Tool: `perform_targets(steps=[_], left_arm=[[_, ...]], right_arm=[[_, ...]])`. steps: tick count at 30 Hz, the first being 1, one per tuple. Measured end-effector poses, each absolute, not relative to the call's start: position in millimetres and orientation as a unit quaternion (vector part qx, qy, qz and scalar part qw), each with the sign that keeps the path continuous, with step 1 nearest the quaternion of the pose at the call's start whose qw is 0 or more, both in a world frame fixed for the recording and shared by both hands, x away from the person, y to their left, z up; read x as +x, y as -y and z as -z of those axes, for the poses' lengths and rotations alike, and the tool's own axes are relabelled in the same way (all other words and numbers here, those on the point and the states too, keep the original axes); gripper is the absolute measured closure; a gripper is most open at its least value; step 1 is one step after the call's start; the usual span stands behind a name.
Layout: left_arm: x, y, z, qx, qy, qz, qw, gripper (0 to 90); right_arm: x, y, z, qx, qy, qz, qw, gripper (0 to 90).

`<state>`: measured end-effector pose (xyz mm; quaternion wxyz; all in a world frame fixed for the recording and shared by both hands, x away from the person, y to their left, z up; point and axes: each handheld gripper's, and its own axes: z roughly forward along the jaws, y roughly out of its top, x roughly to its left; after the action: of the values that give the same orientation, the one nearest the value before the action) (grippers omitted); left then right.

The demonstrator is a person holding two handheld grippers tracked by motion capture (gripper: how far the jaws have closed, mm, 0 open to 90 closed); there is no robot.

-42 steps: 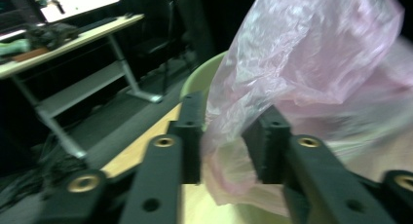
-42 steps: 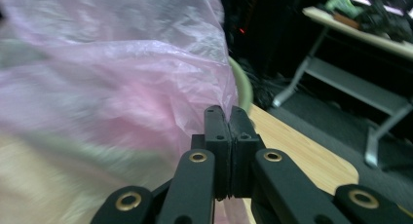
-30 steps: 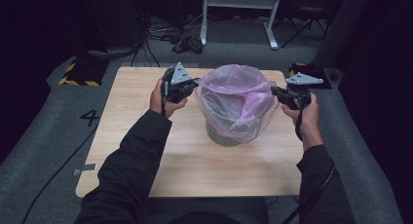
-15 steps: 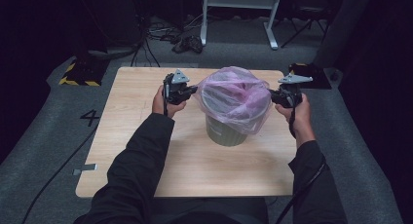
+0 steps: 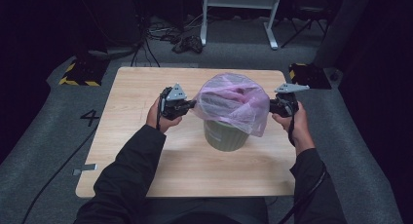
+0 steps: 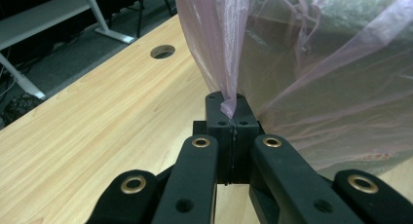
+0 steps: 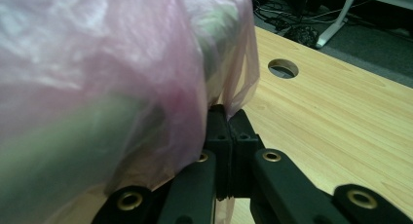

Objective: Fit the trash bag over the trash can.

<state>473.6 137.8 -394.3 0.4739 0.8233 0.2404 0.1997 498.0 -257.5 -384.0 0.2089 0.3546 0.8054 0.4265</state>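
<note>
A dim studio room with a grey carpet floor and one light wooden table with rounded corners.

The table stands in the middle — the carpet around it is lit, but the far part of the room is almost black. Behind the table, a white metal frame with two legs stands on the floor, and a bundle of black cables lies near it. A block with yellow-black hazard stripes sits at the far left corner. A white number "4" is marked on the carpet — a small grey tape piece lies nearer. The table top has a round cable hole.
</note>
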Motion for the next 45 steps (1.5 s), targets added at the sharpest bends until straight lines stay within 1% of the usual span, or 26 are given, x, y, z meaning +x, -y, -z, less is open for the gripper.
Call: perform_targets(steps=[3, 4, 6, 7, 8, 9, 11, 13, 16, 17, 19, 20, 22, 25, 27, 29, 34, 35, 37, 38, 39, 41, 42, 43, 44, 45], left_arm=[[465, -148, 392, 0.817, -0.241, -0.21, 0.479, 89.6], [462, -152, 391, 0.813, -0.245, -0.213, 0.483, 88.1], [457, -159, 387, 0.807, -0.253, -0.22, 0.486, 78.3], [455, -162, 385, 0.804, -0.258, -0.222, 0.487, 70.0], [451, -167, 383, 0.799, -0.268, -0.221, 0.492, 63.2], [448, -171, 382, 0.795, -0.27, -0.217, 0.498, 58.6], [442, -176, 379, 0.795, -0.273, -0.218, 0.496, 46.4], [433, -178, 379, 0.797, -0.264, -0.22, 0.497, 36.5], [419, -175, 377, 0.804, -0.236, -0.215, 0.502, 28.1], [414, -172, 376, 0.806, -0.224, -0.213, 0.504, 26.8], [407, -166, 374, 0.809, -0.207, -0.207, 0.509, 23.2], [405, -162, 373, 0.811, -0.2, -0.203, 0.512, 20.9], [400, -154, 371, 0.81, -0.188, -0.203, 0.516, 20.1], [394, -142, 369, 0.812, -0.17, -0.205, 0.52, 19.2], [391, -137, 369, 0.81, -0.162, -0.21, 0.523, 19.4], [388, -133, 370, 0.808, -0.16, -0.212, 0.526, 19.4], [389, -126, 375, 0.808, -0.172, -0.227, 0.516, 19.1], [391, -125, 376, 0.808, -0.179, -0.229, 0.512, 19.2], [395, -124, 378, 0.806, -0.189, -0.23, 0.512, 21.0], [397, -123, 378, 0.802, -0.197, -0.239, 0.51, 23.0], [399, -123, 379, 0.801, -0.198, -0.236, 0.513, 25.6], [402, -124, 379, 0.799, -0.204, -0.244, 0.511, 36.5], [403, -123, 379, 0.798, -0.207, -0.251, 0.507, 39.2], [405, -124, 379, 0.798, -0.205, -0.252, 0.507, 45.3], [406, -124, 378, 0.796, -0.207, -0.256, 0.508, 49.2], [407, -124, 378, 0.795, -0.211, -0.262, 0.504, 49.6]], right_arm=[[491, 259, 382, 0.348, -0.809, -0.418, 0.225, 87.4], [488, 261, 381, 0.346, -0.809, -0.416, 0.23, 86.3], [483, 265, 378, 0.347, -0.806, -0.417, 0.236, 81.5], [481, 267, 377, 0.348, -0.804, -0.417, 0.241, 78.1], [480, 270, 376, 0.347, -0.804, -0.416, 0.246, 72.7], [477, 273, 375, 0.346, -0.803, -0.415, 0.252, 67.1], [474, 279, 373, 0.343, -0.805, -0.409, 0.258, 57.6], [470, 284, 372, 0.341, -0.808, -0.401, 0.264, 47.0], [465, 290, 370, 0.343, -0.81, -0.393, 0.266, 35.7], [464, 291, 369, 0.345, -0.81, -0.391, 0.269, 33.1], [462, 293, 366, 0.343, -0.808, -0.395, 0.27, 32.0], [461, 293, 365, 0.341, -0.808, -0.399, 0.269, 34.0], [459, 291, 362, 0.335, -0.808, -0.401, 0.272, 48.8], [456, 286, 361, 0.314, -0.82, -0.402, 0.258, 65.8], [453, 283, 363, 0.307, -0.826, -0.401, 0.25, 69.3], [450, 280, 364, 0.298, -0.831, -0.399, 0.246, 69.3], [442, 276, 364, 0.277, -0.844, -0.392, 0.238, 63.1], [441, 275, 363, 0.274, -0.845, -0.392, 0.237, 59.9], [439, 275, 362, 0.274, -0.847, -0.389, 0.237, 47.9], [438, 275, 362, 0.275, -0.847, -0.388, 0.238, 42.9], [437, 277, 362, 0.273, -0.848, -0.389, 0.234, 39.5], [435, 280, 361, 0.275, -0.847, -0.39, 0.234, 32.5], [434, 282, 360, 0.278, -0.845, -0.389, 0.241, 30.1], [433, 285, 358, 0.284, -0.841, -0.391, 0.245, 28.8], [432, 289, 356, 0.288, -0.836, -0.396, 0.247, 27.5], [430, 292, 354, 0.289, -0.832, -0.402, 0.249, 26.6]])
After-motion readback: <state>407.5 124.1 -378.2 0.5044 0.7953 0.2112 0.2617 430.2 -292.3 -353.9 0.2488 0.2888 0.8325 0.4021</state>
